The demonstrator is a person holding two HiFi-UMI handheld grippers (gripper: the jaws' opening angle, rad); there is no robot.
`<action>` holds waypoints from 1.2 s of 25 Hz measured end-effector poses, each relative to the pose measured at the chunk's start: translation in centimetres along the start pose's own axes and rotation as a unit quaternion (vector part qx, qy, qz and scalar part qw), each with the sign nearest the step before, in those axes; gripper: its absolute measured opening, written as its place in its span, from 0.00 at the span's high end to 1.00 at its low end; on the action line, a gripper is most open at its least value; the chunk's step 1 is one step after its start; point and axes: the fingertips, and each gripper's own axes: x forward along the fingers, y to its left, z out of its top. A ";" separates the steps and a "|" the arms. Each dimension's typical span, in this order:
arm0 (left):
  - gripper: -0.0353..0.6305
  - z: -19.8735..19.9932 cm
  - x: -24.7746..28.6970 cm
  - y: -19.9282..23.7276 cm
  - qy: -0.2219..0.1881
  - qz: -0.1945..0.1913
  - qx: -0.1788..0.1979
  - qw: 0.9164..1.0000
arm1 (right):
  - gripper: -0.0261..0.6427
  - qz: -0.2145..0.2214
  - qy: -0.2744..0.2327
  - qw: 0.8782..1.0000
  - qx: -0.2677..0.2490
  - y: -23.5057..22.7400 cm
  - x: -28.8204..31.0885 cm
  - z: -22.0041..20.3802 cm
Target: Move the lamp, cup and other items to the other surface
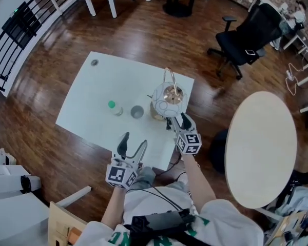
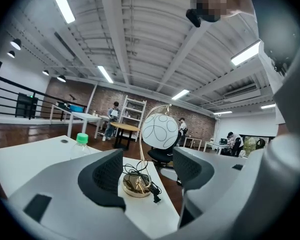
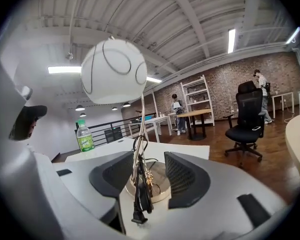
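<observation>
The left hand-held gripper (image 2: 147, 156) hides the bottle (image 2: 82, 138) below its green cap. In the head view, a small dark disc (image 1: 94, 62) on the counter (image 1: 118, 81) is too small to identify.

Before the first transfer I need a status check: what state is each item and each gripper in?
lamp: upright on white table, cord bundled at stem.
bottle: upright, capped.
cup: upright.
left gripper: open, empty.
right gripper: open, lamp stem between fingers.
</observation>
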 end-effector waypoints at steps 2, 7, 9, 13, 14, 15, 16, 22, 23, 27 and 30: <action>0.50 0.6 0.5 -1.3 -0.007 -0.013 0.003 1.000 | 0.62 -0.009 -0.018 1.000 0.009 -1.0 -2.8 1.6; 0.50 2.1 1.4 -6.1 -0.015 -0.059 0.017 0.998 | 0.52 -0.006 -0.078 0.997 0.024 -1.8 -10.2 7.0; 0.50 2.7 2.1 -9.0 -0.019 -0.081 0.020 0.996 | 0.46 0.000 -0.101 0.995 0.019 -1.9 -13.7 9.2; 0.50 4.1 5.3 -15.7 -0.029 -0.174 0.040 0.984 | 0.35 -0.059 -0.168 0.984 0.014 -4.1 -22.0 13.6; 0.50 4.2 6.1 -17.5 -0.033 -0.195 0.047 0.979 | 0.35 -0.076 -0.184 0.980 0.010 -4.8 -24.1 14.5; 0.50 4.3 6.7 -19.3 -0.037 -0.216 0.056 0.974 | 0.35 -0.094 -0.199 0.976 0.002 -5.7 -26.1 15.2; 0.50 4.4 7.2 -21.1 -0.040 -0.235 0.062 0.969 | 0.35 -0.113 -0.212 0.971 -0.009 -6.5 -28.2 15.8; 0.50 5.1 8.9 -30.1 -0.054 -0.311 0.074 0.946 | 0.35 -0.222 -0.243 0.943 -0.050 -10.7 -39.1 17.8; 0.50 5.0 9.0 -31.4 -0.054 -0.323 0.076 0.942 | 0.35 -0.237 -0.241 0.940 -0.054 -11.2 -40.5 17.6; 0.50 4.2 9.3 -35.5 -0.049 -0.363 0.081 0.927 | 0.36 -0.289 -0.212 0.932 -0.050 -13.0 -44.4 15.7; 0.50 3.7 9.4 -38.1 -0.046 -0.389 0.082 0.916 | 0.36 -0.309 -0.213 0.926 -0.038 -13.3 -46.8 15.3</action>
